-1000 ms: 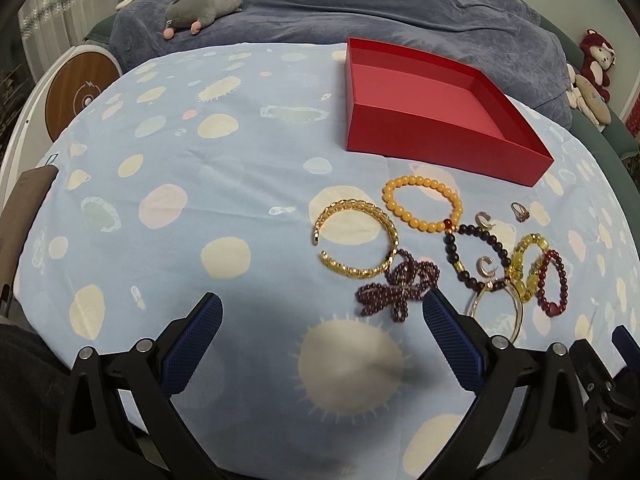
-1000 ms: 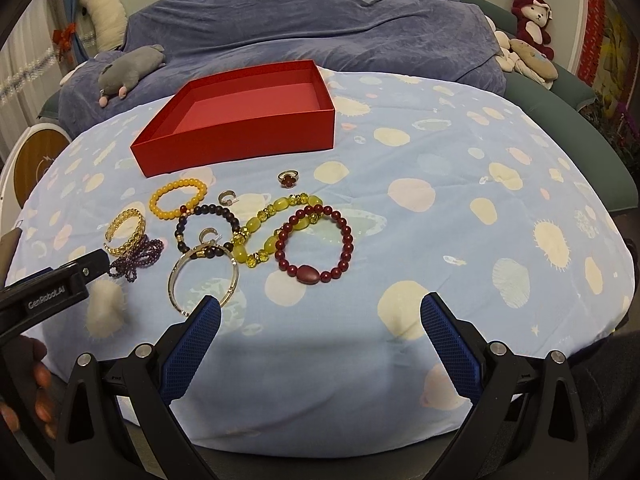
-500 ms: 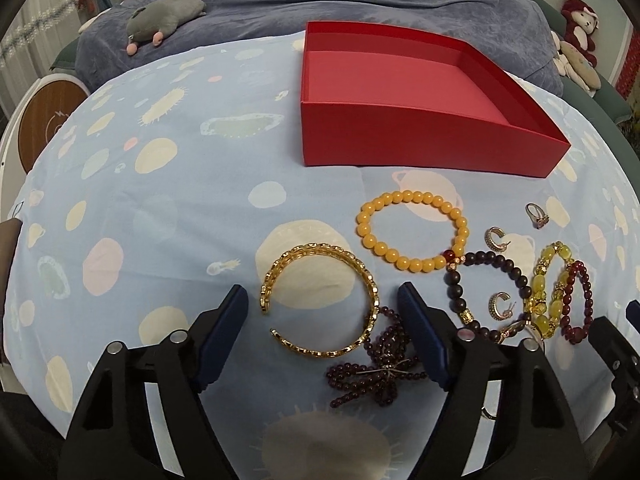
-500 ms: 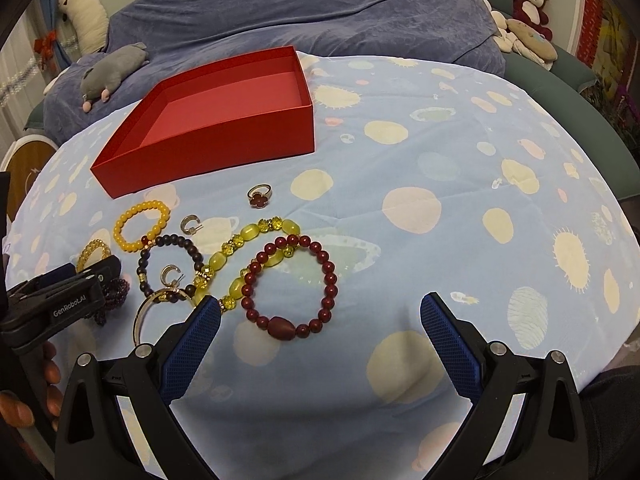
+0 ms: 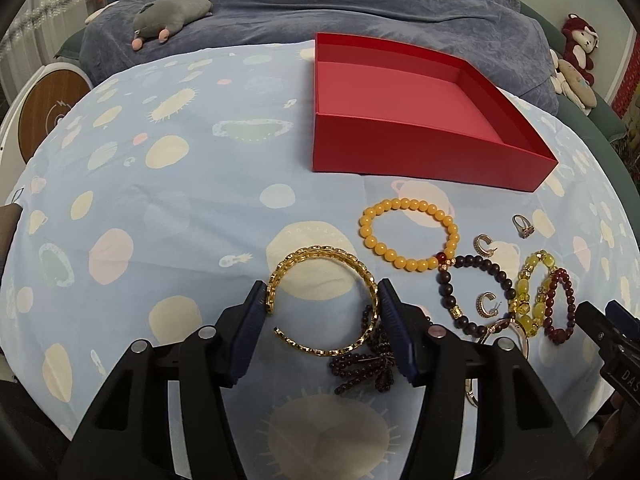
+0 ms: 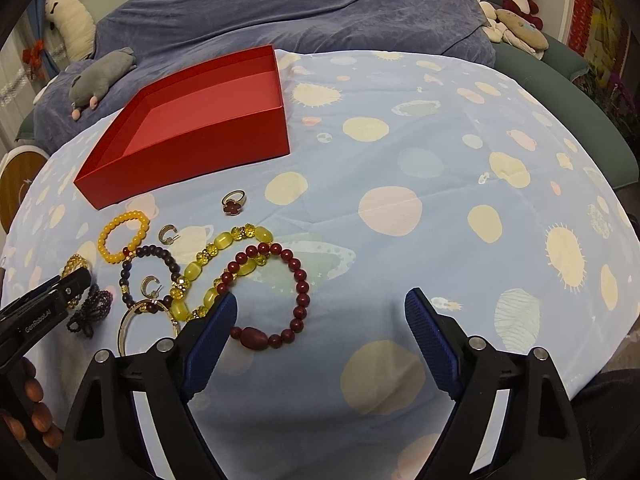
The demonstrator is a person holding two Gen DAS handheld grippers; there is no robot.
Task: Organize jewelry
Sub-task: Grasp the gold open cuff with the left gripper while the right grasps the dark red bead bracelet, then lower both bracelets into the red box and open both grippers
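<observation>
My left gripper has its two fingers against both sides of the gold cuff bracelet, which lies on the cloth. Beside it lie a purple bead cluster, an orange bead bracelet, a dark bead bracelet, two hoop earrings, a ring, a yellow bracelet and a dark red bracelet. My right gripper is open over the dark red bracelet, its left finger at the bracelet's left edge. The red box stands empty behind the jewelry.
A blue spotted cloth covers the round table. A thin gold bangle lies near my left gripper. A grey plush toy and other stuffed animals lie on the blue sofa behind.
My left gripper moved forward and closed in around the gold cuff bracelet. My right gripper moved forward and left over the dark red bracelet and narrowed a little.
</observation>
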